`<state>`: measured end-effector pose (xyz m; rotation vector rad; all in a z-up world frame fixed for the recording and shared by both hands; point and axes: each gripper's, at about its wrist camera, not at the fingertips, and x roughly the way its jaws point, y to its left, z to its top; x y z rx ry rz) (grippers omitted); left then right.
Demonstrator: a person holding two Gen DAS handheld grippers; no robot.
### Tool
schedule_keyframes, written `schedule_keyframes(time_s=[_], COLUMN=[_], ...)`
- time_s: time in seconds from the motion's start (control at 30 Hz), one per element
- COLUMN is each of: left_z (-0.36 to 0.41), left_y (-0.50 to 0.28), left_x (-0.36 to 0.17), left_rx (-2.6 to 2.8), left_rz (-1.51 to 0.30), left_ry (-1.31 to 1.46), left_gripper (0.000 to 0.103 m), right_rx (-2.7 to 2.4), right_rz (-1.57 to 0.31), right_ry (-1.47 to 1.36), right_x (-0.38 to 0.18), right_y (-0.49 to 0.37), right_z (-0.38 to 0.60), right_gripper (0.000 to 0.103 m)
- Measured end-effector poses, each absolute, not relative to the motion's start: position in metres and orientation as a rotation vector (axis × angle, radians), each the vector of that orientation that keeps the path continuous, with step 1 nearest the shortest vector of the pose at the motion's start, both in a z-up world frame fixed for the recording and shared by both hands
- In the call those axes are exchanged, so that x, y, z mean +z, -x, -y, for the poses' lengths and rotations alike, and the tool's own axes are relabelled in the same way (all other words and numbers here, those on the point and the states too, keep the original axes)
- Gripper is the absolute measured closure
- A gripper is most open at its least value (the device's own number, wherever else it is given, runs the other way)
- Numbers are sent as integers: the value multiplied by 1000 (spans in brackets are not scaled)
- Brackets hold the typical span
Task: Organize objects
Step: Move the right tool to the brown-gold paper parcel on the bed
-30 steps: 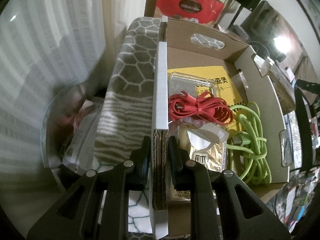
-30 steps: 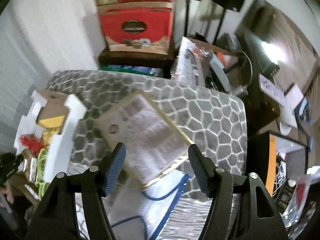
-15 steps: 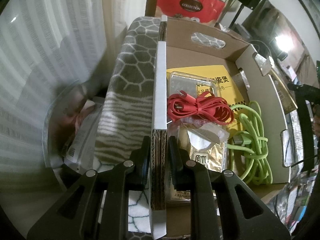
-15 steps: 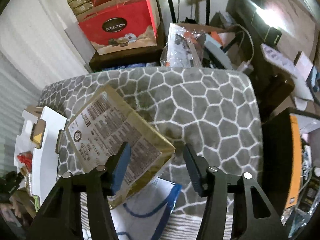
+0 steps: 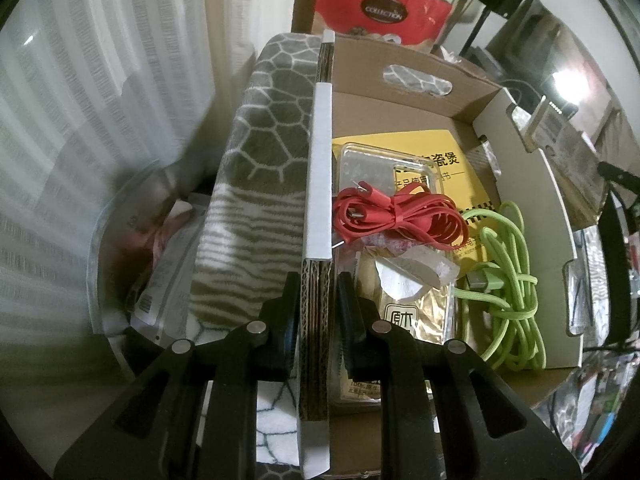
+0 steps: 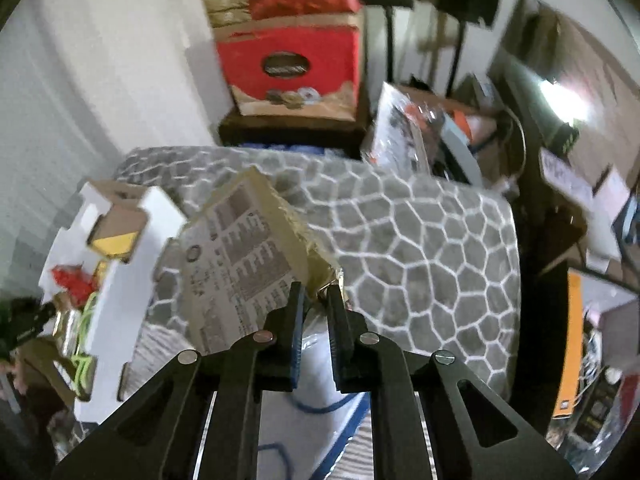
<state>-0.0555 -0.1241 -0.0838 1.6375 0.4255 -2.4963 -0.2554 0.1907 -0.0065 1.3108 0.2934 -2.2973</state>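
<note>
1. Holding the cardboard box [image 5: 408, 92] by its near side wall, the left gripper [image 5: 316, 312] was pressed together on the corrugated edge, one finger outside and one inside.
2. Inside the box already lay a red cable [image 5: 400, 220], a green braided cable [image 5: 508, 292], a clear phone case [image 5: 372, 168], a golden packet [image 5: 416, 312] and a yellow leaflet [image 5: 436, 152]; this part of the sorting seemed done.
3. The right gripper [image 6: 316, 300] had just been closing, and its jaws were pinching the near corner of a gold foil packet [image 6: 244, 256] with a printed label.
4. The packet was tilted above the honeycomb blanket [image 6: 420, 248], just beside the white outer wall of the box, whose open top showed at the left edge of the right wrist view.
5. What was left, in my judgement, was to carry this packet over the wall and release it inside.
6. A white bag with blue cord [image 6: 320, 408] was lying at the near edge of the blanket, under the gripper; probably it was also waiting.
</note>
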Motion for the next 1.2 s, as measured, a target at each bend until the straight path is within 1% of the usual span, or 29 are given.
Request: schedule_keyframes(time_s=[0.17,0.37,0.6,0.67,0.7,0.73,0.77,0.83,0.87,0.9,0.93,1.13,1.17,1.2], left_z=[125,126,125,126,126,126,126,127,126,126,127,125,126,125], left_y=[55,54,54,54,54,54,54,54,54,54,54,55,55,55], left_x=[-84,-84,-84,-83,-83,-83,-83,-83,-83,-83,-83,-83,-83,-83], left_rx=[-2495,-2494,-2494,-2494,-2494,-2494,-2495,-2493,-2493,-2493,-2493,-2492,-2492,-2492], left_rz=[-421,-424,-424,-424,-424,-424,-426,-425,-424,-425,-425,-425,-425,-425], left_ry=[-1637,-1636,-1636,-1636,-1636,-1636,-1635,-1634,-1635,-1635,-1636,-1636,-1636,-1636], left_gripper=[87,87,87,87,87,87,87,87,87,87,87,87,87,87], right_rx=[-2277,-2183,-1971,-2000,-2025,-2055,-2082,-2134,-2164,-2184,-2194,-2089,-2057,-2040], right_rz=[-413,-474,-484,-466,-452,-432,-410,-367,-353,-337,-320,-68,-22,1], right_ry=[-1202,-1134,-1192,-1185,-1185,-1188,-1190,-1189,-1193,-1205,-1221,-1372,-1385,-1393], right_x=[12,24,11,16,19,22,25,29,29,27,24,-11,-14,-16], right_y=[221,181,142,143,146,151,156,170,178,187,194,232,235,237], right_z=[-163,-136,-115,-120,-123,-127,-131,-139,-142,-144,-146,-152,-152,-152], right_gripper=[93,95,95,91,86,77,73,54,50,48,48,48,49,52])
